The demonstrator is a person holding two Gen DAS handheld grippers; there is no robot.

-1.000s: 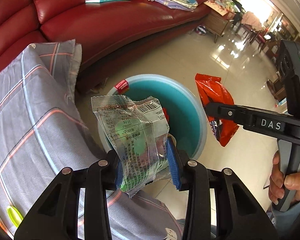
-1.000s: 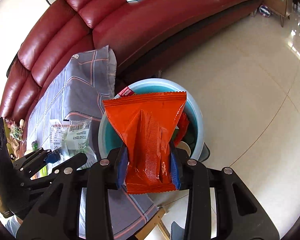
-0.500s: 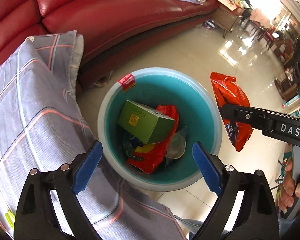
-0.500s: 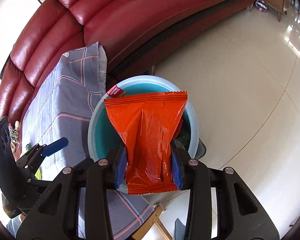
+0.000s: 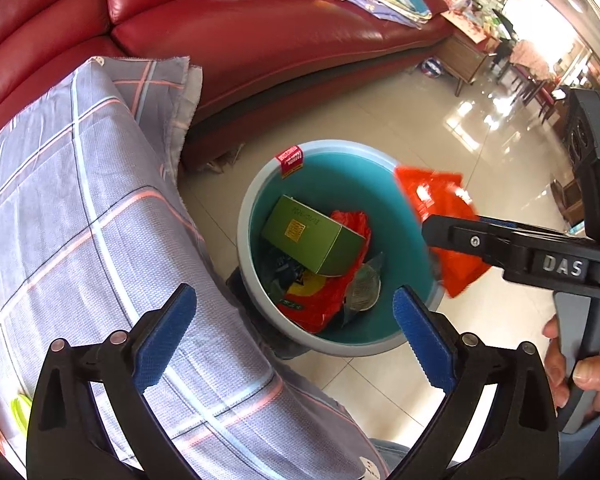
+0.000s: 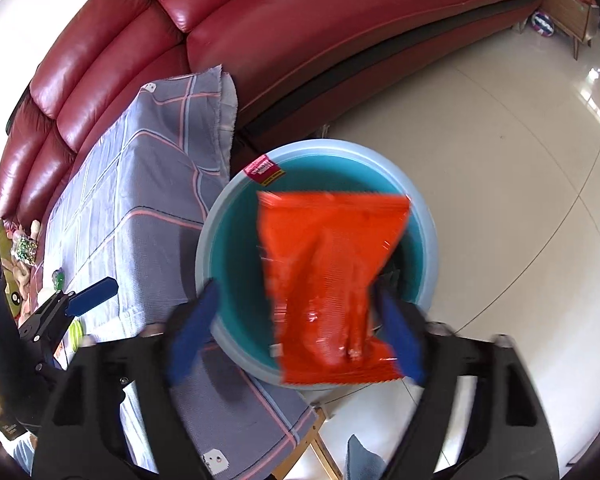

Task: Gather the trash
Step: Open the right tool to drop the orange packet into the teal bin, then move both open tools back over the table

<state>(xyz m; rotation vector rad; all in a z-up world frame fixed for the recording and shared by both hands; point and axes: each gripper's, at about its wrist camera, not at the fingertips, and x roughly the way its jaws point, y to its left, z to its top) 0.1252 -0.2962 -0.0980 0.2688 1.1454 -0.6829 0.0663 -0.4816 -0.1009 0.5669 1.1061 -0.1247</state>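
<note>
Left gripper, black frame with blue pads: jaws opening and spread wide above the round teal plastic bin with a pale grey rim, nothing between them. Right gripper, of the same build: jaws opening, blurred by motion; the crinkled orange-red foil snack wrapper hangs between the pads, the left pad clear of it, contact with the right pad not resolvable. In the left wrist view the same wrapper appears blurred over the bin's right rim, beside the right gripper's finger, with a hand on the grip below. Bin contents: a green cardboard box lying tilted on a red and yellow plastic bag, with a clear crumpled wrapper to its right. A red label sits on the far rim. A grey checked cloth with pink and white lines covers the surface left of the bin; a dark red leather sofa stands behind on the glossy beige tiled floor
</note>
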